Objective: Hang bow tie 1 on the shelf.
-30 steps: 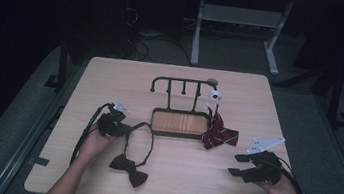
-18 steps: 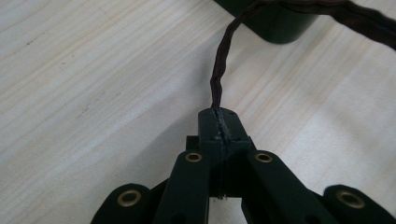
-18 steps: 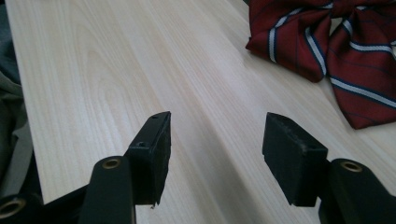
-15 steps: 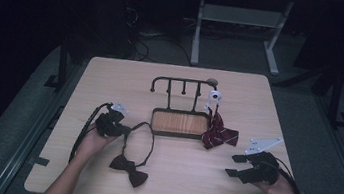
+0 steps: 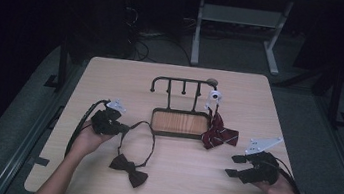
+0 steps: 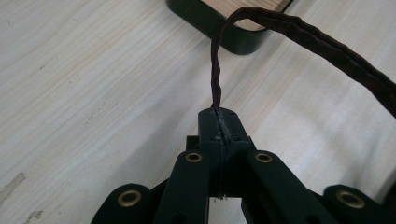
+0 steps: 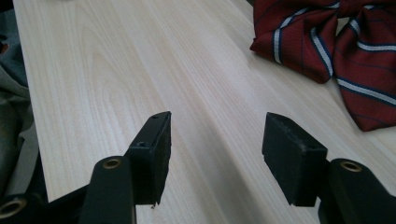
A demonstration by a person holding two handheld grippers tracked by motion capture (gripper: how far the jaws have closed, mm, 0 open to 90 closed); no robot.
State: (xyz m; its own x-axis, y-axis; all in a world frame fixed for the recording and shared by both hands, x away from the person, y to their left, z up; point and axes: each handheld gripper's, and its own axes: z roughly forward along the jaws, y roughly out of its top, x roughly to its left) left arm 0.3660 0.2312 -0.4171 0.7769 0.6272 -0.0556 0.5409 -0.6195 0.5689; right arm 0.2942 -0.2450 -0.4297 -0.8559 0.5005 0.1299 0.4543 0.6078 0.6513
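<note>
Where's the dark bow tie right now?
In the high view the dark bow tie lies on the table's near left part; its strap loops up to the left gripper, beside the rack's tray.

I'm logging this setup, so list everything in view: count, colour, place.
table: one, light wood, centre.
rack: one, black hooked rail over a wood-floored tray, table middle.
striped bow tie: one, dark red with white stripes, hanging at the rack's right end, resting on the table.
dark bow tie: one, dark brown, near front edge; its strap loops up into the left tool.
desk frame: one, white, on the floor behind.
left tool: one, black, shut on the strap.
right tool: one, black, open, front right, holding nothing.
</note>
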